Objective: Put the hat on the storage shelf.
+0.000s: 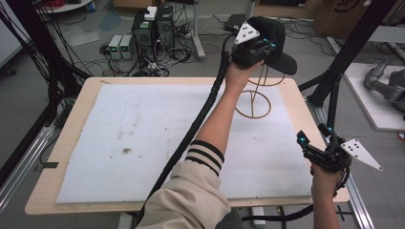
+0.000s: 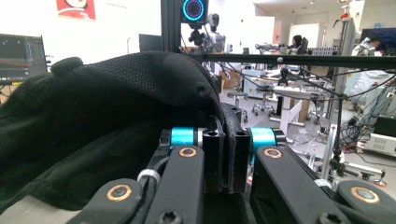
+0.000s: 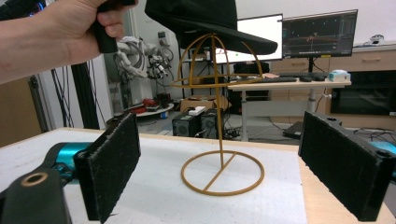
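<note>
High view is looking forward and down from above the near side, taking in the whole light wooden desk (image 1: pixel 71 119) with its white foam mat (image 1: pixel 143 143). Left gripper view is sitting very close behind the black fabric cap (image 2: pixel 93 116), facing out into the lab. Right gripper view is looking low across the desk at the gold wire hat stand (image 3: pixel 219 140), which the high view is also catching.

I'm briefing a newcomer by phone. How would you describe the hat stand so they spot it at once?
Start at the wooden table with the white mat on it, and look to its far right corner. There the stand rises: a thin gold wire ring flat on the mat, one upright rod, and a wire dome on top. A black cap, held by the left gripper, sits over that dome.
</note>
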`<state>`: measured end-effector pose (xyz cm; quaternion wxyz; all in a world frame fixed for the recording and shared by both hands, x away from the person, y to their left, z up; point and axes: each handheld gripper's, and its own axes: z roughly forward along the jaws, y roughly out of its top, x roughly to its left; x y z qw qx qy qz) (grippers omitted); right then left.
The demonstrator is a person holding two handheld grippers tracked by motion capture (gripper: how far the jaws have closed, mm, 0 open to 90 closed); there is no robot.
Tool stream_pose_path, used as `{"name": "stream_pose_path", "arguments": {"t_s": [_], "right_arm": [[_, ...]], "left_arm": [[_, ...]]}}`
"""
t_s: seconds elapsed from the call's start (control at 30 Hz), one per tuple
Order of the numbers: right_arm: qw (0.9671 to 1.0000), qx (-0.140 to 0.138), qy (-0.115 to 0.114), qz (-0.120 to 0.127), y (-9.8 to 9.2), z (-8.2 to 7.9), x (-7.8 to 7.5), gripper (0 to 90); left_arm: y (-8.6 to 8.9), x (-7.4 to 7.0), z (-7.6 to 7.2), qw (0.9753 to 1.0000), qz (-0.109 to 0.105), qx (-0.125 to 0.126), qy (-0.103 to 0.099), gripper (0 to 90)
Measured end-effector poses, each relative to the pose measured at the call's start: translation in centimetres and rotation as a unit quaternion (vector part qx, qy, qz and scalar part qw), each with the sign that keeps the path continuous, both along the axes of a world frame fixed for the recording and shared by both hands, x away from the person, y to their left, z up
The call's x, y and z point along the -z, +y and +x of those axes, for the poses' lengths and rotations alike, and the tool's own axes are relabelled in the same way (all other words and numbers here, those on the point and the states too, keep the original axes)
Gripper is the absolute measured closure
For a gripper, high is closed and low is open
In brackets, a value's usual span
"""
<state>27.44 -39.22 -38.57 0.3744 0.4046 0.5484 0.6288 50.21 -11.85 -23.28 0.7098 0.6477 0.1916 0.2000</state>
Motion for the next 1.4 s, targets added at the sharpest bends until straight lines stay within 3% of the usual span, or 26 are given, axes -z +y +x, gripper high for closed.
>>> {"name": "stream_pose_path", "arguments": {"t_s": [0.47, 0.77, 1.07, 1.27, 1.4], "right_arm": [[1.0000, 0.005, 0.002, 0.006, -0.4, 0.1, 0.2, 12.4], [1.0000, 0.004, 0.004, 0.007, -0.5, 0.2, 0.4, 12.4], [1.0000, 0.005, 0.002, 0.005, -0.5, 0.2, 0.3, 12.4], [1.0000, 0.001, 0.002, 0.002, 0.0, 0.2, 0.3, 12.4], [1.0000, -0.002, 0.004, 0.001, 0.2, 0.1, 0.1, 12.4]], "left_arm": [[-1.3, 1.5, 1.4, 0.9993, 0.022, -0.016, 0.027, 86.9], [-1.5, 2.5, 1.5, 0.9982, 0.046, -0.020, 0.032, 83.4], [-0.3, 3.2, 1.0, 0.9982, 0.039, -0.039, 0.024, 60.4], [0.7, 2.4, 0.5, 0.9987, 0.024, -0.043, 0.011, 50.8], [1.1, 1.8, -0.1, 0.9980, 0.029, -0.056, 0.001, 41.9]]}}
